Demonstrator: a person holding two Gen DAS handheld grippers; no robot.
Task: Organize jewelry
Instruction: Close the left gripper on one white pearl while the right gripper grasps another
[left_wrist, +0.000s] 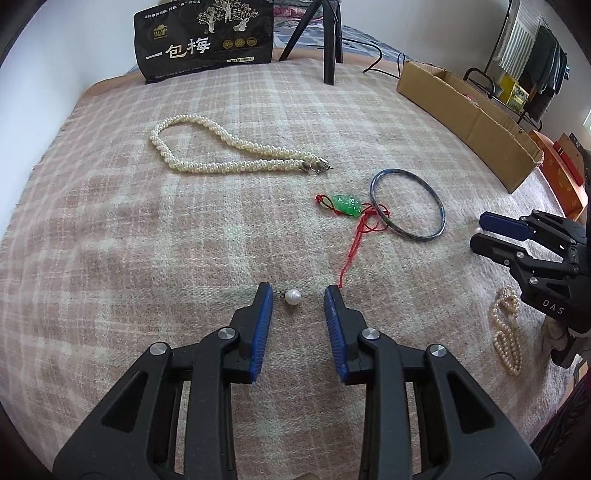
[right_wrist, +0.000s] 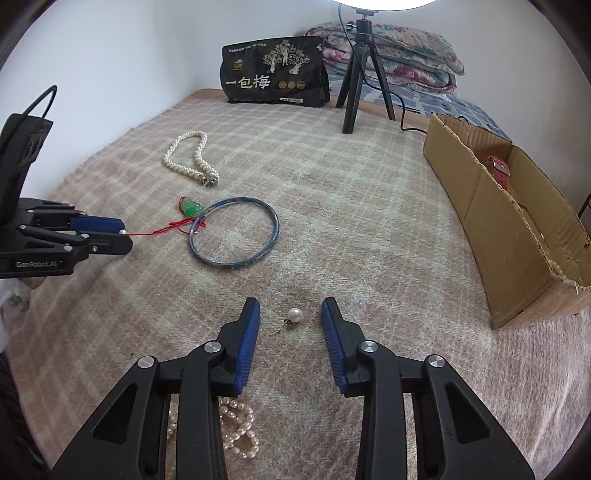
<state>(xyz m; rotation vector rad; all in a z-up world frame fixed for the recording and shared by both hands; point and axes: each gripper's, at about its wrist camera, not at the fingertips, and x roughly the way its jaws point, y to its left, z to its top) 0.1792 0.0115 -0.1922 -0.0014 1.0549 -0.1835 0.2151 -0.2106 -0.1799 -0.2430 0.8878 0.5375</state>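
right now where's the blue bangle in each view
Left wrist view: the blue bangle lies right of centre, beyond the left gripper, its near-left rim over the red cord of the green pendant.
Right wrist view: the bangle lies left of centre, with the pendant at its upper left.
Shared landmark: the black snack bag at the far edge.

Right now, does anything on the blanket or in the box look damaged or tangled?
Yes. The brown cardboard box has a torn, ragged top edge and near corner. The green jade pendant's red cord lies looped across the blue bangle's rim, so lifting either may drag the other. Nothing else stands out.
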